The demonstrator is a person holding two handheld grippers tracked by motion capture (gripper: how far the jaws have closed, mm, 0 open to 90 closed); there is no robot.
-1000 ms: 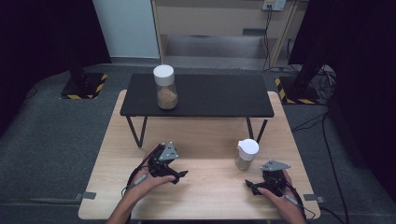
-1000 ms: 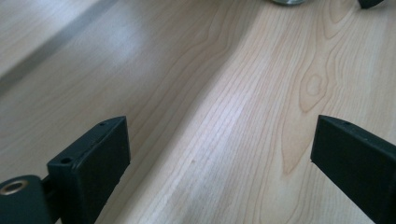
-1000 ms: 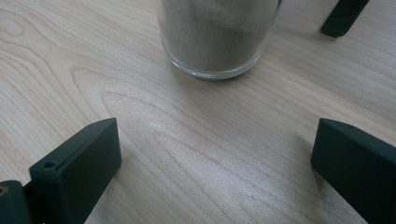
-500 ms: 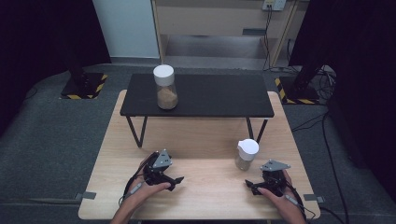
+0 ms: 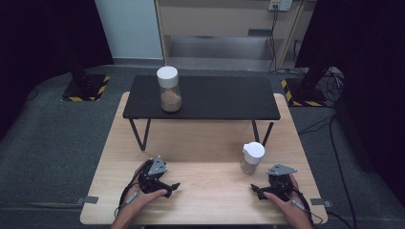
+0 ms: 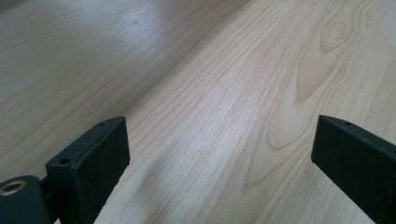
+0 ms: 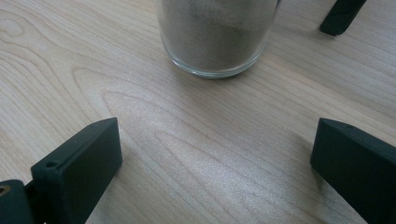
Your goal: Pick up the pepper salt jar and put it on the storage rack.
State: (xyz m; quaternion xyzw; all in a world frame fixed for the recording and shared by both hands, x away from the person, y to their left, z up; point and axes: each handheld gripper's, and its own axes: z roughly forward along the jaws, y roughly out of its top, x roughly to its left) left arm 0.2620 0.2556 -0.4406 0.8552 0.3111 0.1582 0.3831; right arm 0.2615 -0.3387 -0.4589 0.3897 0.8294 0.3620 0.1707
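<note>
A: Item one, right tool (image 5: pixel 258 190)?
B: Low on the tabletop (image 5: pixel 210 143) at five o'clock, jaws spread wide, gripping nothing. Small jar (image 5: pixel 251 157), white lid, sandy fill, stands near it at eleven o'clock.
A: Left tool (image 5: pixel 173 187)?
B: At seven o'clock, jaws wide apart over bare wood.
A: Remainder?
B: Tall jar (image 5: pixel 169 89) on black shelf (image 5: pixel 224 98), twelve o'clock.

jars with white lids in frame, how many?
2. One jar stands on the black shelf, toward its left end. The other jar stands on the wooden table, just ahead of the right gripper. None looks hidden.
</note>
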